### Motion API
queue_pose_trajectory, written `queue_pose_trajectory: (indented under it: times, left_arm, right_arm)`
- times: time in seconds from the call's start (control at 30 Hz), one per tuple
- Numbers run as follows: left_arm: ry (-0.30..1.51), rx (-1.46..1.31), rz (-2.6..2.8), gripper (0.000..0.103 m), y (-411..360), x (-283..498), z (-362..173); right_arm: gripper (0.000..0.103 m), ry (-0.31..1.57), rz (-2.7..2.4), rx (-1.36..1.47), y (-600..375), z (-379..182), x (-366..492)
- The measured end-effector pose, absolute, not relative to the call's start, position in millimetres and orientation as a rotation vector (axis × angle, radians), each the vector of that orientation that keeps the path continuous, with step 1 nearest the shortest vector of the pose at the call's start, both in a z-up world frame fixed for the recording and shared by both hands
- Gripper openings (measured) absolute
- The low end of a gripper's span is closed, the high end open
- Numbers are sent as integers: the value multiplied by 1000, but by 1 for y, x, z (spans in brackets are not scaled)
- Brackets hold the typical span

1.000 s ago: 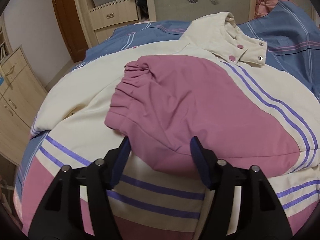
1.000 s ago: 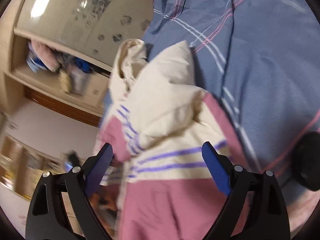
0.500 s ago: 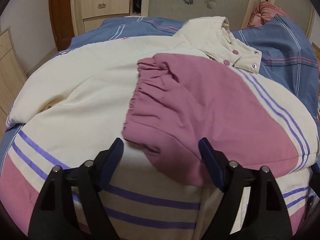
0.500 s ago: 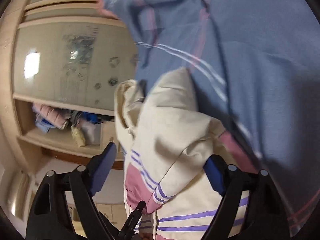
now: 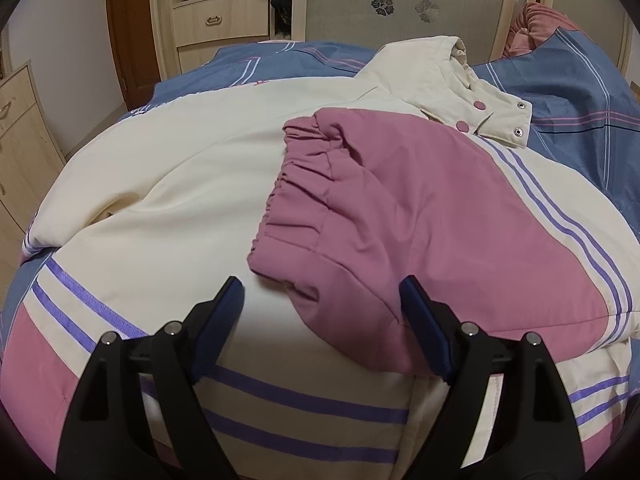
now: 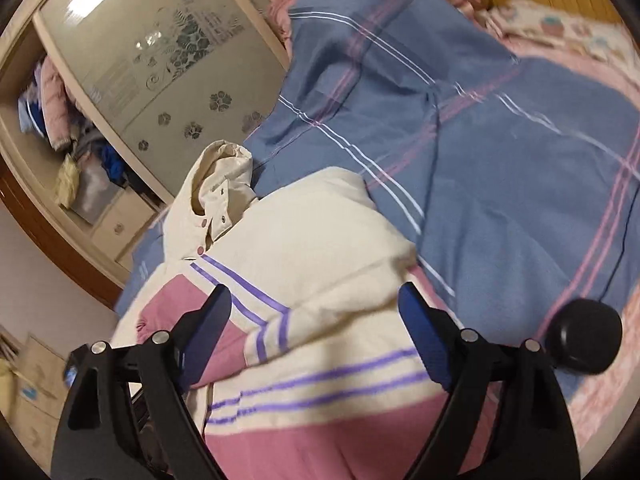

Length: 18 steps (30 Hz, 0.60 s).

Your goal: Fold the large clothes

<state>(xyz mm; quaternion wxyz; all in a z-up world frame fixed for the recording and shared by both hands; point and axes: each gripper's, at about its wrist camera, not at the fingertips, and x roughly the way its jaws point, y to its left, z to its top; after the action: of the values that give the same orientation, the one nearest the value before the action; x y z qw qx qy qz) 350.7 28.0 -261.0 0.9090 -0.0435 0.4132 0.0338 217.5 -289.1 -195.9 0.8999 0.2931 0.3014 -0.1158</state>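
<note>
A puffy, padded jacket (image 5: 168, 208) lay spread on the blue bedcover (image 5: 576, 128), straight ahead of and beneath the left gripper (image 5: 322, 308). Its shell was smooth cream fabric with pink panels and thin purple stripes, quilted enough to bulge in soft rounded folds. One pink sleeve (image 5: 400, 220) was folded across the cream body, its cuff (image 5: 296, 204) gathered into tight elastic pleats just beyond the gripper's tips. Farther ahead and to the right sat the stand-up collar (image 5: 472, 92), a stiff cream band with round pink snaps and small metal studs.

The left gripper's jaws stood wide apart, blue-padded fingers (image 5: 218, 328) on black arms, holding nothing; the sleeve's lower fold lay between them, and whether the pads touched the cloth could not be told.

The right gripper (image 6: 316, 304) was likewise spread wide and held nothing, hovering over the jacket's cream shoulder (image 6: 320, 240), which humped up between its fingers. Ahead and to its left the collar curled upward; to its right stretched the bedcover, flat woven cotton with pink and white check lines. A black rounded knob (image 6: 584, 334) showed low on its right side.

Behind the bed stood a pale wooden wardrobe (image 5: 224, 32) with drawers and a frosted, flower-patterned door (image 5: 400, 4).
</note>
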Motion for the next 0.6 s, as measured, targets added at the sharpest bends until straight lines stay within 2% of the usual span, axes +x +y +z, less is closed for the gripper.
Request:
queue_pose_trajectory:
  times: [0.27,0.37,0.43,0.47,0.53,0.6]
  left_arm:
    - [849,-54,87,85,23,351,-268]
    - [847,-64,81,85,25,351,-269]
    - [846,-65,80,85,25,351,-269]
    - [845,-60,84,85,24,351,-269]
    - [844,-52,90,86,23,351,-269]
    - [844,-55,91,87,24,350,-270]
  right_arm:
    - [86,875,-371,443,-262,-285,283]
    - [85,821,-407,417,-250,-267,274]
    - [85,666,-348,428,-241,-240,262]
    - [87,648,-338,378,-233,-233,265]
    - [90,720,-314,327,-225,-242,283]
    - [92,859,-308,316,-222,-274,302]
